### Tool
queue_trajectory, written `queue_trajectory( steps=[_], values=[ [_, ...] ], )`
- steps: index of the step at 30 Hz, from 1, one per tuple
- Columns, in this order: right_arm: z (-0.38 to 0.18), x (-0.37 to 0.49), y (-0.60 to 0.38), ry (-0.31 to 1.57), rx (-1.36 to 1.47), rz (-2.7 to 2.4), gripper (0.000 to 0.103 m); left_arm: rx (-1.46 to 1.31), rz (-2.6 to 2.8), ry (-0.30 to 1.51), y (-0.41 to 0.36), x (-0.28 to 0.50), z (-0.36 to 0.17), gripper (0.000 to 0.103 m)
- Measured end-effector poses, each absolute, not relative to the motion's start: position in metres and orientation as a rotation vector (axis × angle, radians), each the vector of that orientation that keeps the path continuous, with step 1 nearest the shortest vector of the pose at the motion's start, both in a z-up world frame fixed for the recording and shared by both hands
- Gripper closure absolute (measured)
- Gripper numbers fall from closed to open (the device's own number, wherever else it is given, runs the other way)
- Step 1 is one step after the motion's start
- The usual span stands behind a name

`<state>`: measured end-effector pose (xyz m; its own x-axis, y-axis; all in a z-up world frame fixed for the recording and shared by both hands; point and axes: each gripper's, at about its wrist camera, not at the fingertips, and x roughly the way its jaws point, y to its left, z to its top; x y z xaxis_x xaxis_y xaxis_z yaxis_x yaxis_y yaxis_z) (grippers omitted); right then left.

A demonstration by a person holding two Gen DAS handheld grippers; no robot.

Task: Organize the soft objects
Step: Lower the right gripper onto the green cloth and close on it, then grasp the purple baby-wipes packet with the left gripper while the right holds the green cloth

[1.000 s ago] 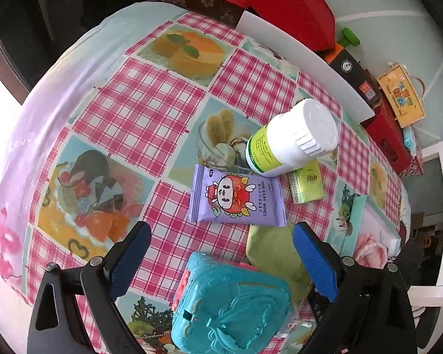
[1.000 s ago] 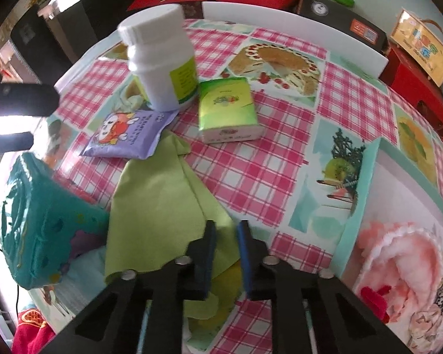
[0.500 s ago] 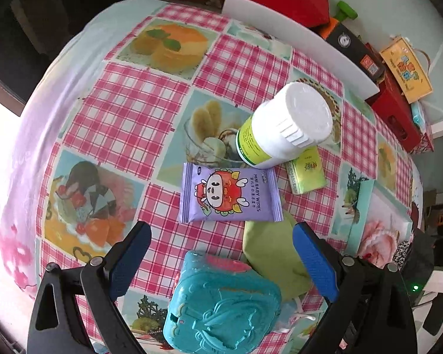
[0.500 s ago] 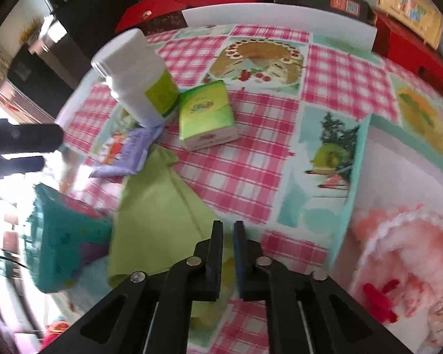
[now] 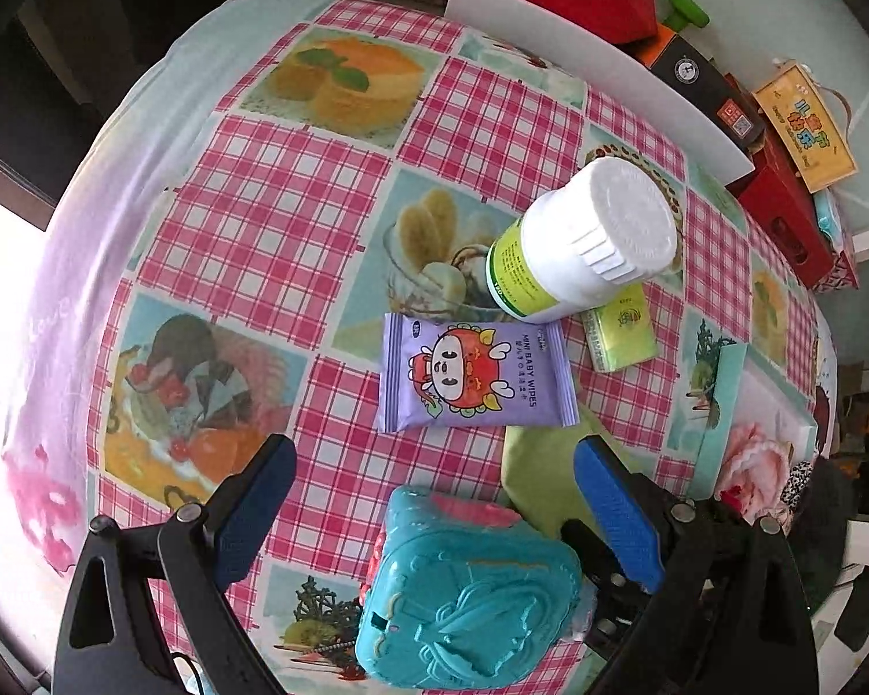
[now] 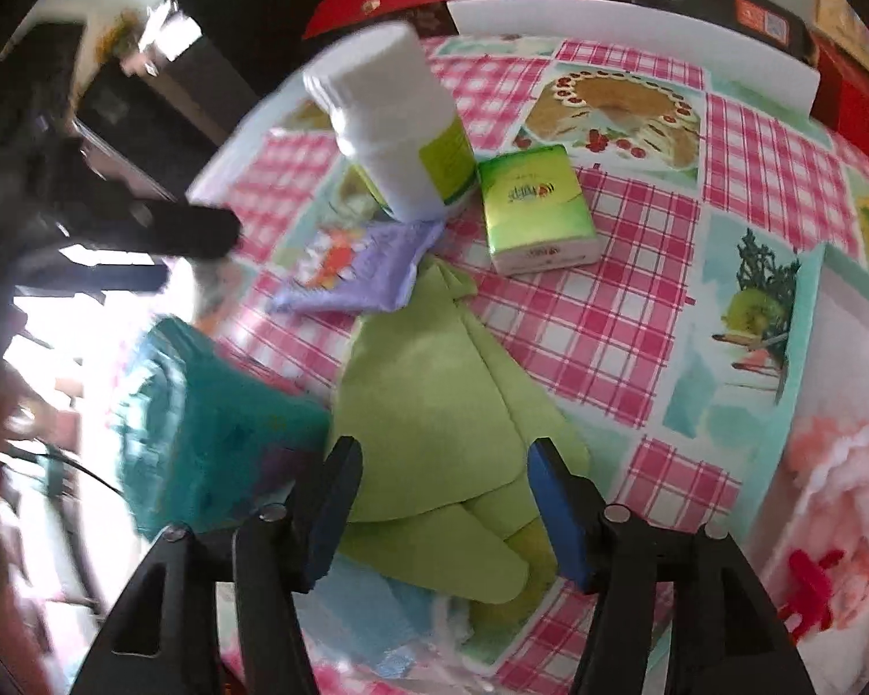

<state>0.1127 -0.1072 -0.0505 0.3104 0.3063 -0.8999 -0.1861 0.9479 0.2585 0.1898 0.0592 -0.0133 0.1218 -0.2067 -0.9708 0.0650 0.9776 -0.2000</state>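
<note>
Both right tongs (image 6: 443,498) opening, apparently off green cloth (image 6: 434,405)

both wrists look steeply down – shared tablecloth (image 5: 272,220)

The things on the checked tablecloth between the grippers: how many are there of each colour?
Green: 2, the folded cloth and the tissue pack
Purple: 1, the baby wipes pack
White: 1, the bottle
Teal: 1, the box
Total: 5
</note>
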Motion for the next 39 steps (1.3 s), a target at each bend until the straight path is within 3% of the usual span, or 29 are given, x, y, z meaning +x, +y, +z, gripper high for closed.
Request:
queue_trajectory(
  steps=[8,11,12,13,16,24,32,39],
  values=[
    [-0.060,0.107,-0.078,1.201,-0.089,0.263,0.043,-0.115,-0.187,1.442,0.060,0.193,-0.015,0.007],
    [-0.063,0.105,-0.071,1.192,-0.124,0.238,0.055,-0.118,-0.187,1.444,0.061,0.192,-0.016,0.007],
    [-0.062,0.105,-0.073,1.189,-0.124,0.229,0.070,-0.116,-0.188,1.446,0.062,0.192,-0.016,0.006],
    [-0.062,0.105,-0.074,1.181,-0.139,0.197,0.078,-0.115,-0.189,1.448,0.062,0.192,-0.017,0.007],
    [-0.060,0.105,-0.084,1.174,-0.098,0.179,0.093,-0.116,-0.193,1.455,0.061,0.193,-0.019,0.007],
    [-0.058,0.104,-0.105,1.166,-0.078,0.194,0.101,-0.125,-0.208,1.515,0.052,0.204,-0.034,0.007],
    [-0.056,0.105,-0.114,1.173,-0.007,0.216,0.102,-0.063,-0.249,1.598,0.020,0.223,-0.049,0.006],
    [-0.058,0.104,-0.116,1.176,0.003,0.224,0.102,0.209,-0.230,1.561,-0.031,0.228,-0.050,0.007]
  ],
)
